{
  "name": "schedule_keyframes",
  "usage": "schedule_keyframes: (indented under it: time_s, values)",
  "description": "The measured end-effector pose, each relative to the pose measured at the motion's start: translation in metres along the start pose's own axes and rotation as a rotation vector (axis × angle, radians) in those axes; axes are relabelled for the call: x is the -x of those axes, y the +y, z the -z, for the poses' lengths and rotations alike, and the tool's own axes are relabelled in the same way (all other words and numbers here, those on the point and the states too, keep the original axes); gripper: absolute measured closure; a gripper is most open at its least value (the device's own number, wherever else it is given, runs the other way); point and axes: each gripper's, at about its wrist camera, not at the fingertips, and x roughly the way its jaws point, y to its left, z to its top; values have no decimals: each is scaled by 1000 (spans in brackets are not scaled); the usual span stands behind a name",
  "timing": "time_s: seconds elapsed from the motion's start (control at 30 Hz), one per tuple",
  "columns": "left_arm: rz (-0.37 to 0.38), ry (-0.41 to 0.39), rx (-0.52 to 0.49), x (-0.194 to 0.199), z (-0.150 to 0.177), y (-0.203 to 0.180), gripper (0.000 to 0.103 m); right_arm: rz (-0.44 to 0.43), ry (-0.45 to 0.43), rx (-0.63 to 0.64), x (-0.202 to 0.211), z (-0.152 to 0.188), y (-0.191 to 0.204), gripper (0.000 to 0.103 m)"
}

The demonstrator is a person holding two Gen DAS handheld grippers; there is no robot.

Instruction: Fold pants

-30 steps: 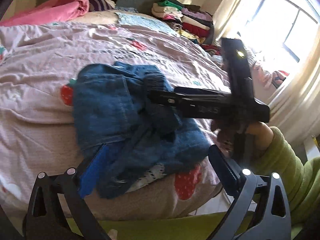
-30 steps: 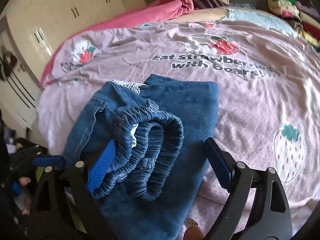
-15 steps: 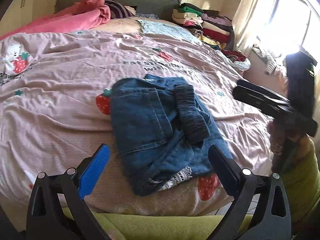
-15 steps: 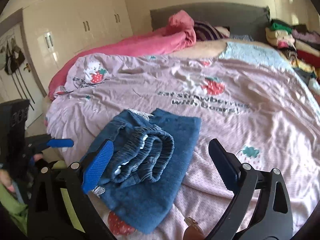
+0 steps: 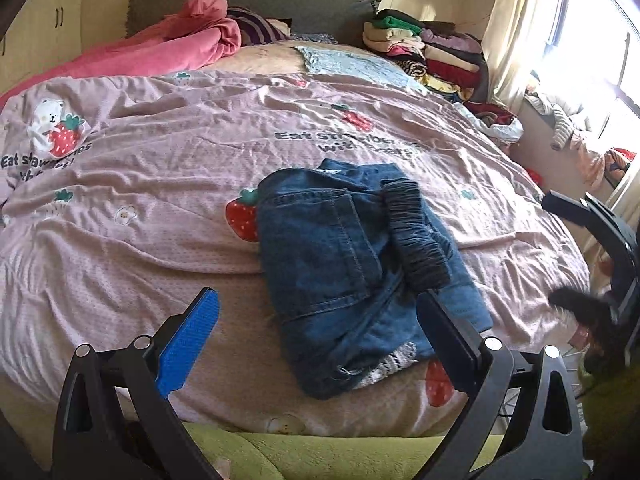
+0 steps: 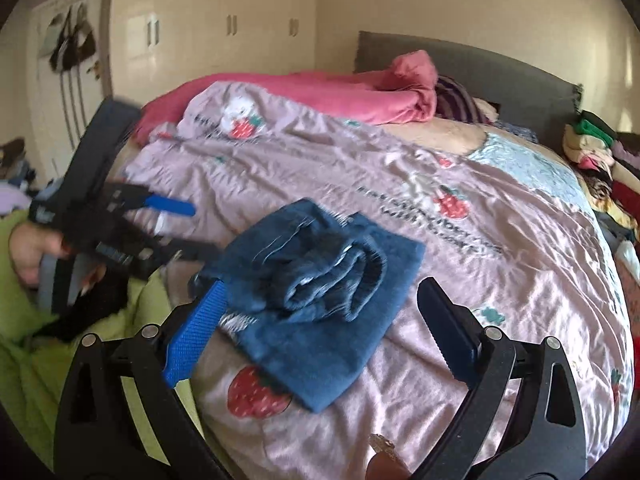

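The left gripper [image 5: 316, 336] is released, its 2 fingers spread wide with nothing between them: a blue pad [image 5: 188, 350] lines one finger, the other is plain black. It hangs off the near edge of the bed, clear of the cloth. The right gripper [image 6: 320, 336] is likewise spread and grasps nothing, its own blue pad [image 6: 196, 336] just in front of the denim without touching it.

Between the 2 views lie the denim pants [image 5: 352, 264], folded into a compact bundle on the pink strawberry bedspread [image 5: 160, 208], close to the bed's near edge. A back pocket faces up on the left part of the bundle, and the gathered elastic waistband [image 5: 416, 236] lies doubled over on top. A bit of white lace trim [image 5: 390, 364] pokes out from the near end. In the right wrist view the same pants [image 6: 320, 292] show the waistband rolled on top.

Farther off, a rumpled pink blanket [image 5: 168, 52] lies by the grey headboard [image 5: 304, 0], a stack of folded clothes [image 5: 432, 52] sits at the far right corner, and cream wardrobe doors [image 6: 224, 32] stand behind.
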Motion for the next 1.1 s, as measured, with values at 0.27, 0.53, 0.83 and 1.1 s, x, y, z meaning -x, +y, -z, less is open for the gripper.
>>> schedule_keyframes:
  time_s: [0.27,0.53,0.83,1.1]
  values:
    - [-44,73,65,-42,-27,33,5,-108,95,176,-34,11,46,14]
    - [86,140,90,-88,-56,37,34,-131,140,294,-71,0,71,46]
    - [68,158,98,-106,-50,37,29,-235,250,380,-106,4,87,88]
    - [45,131,88,-105,-47,32,20,-235,273,246,-98,32,75,87]
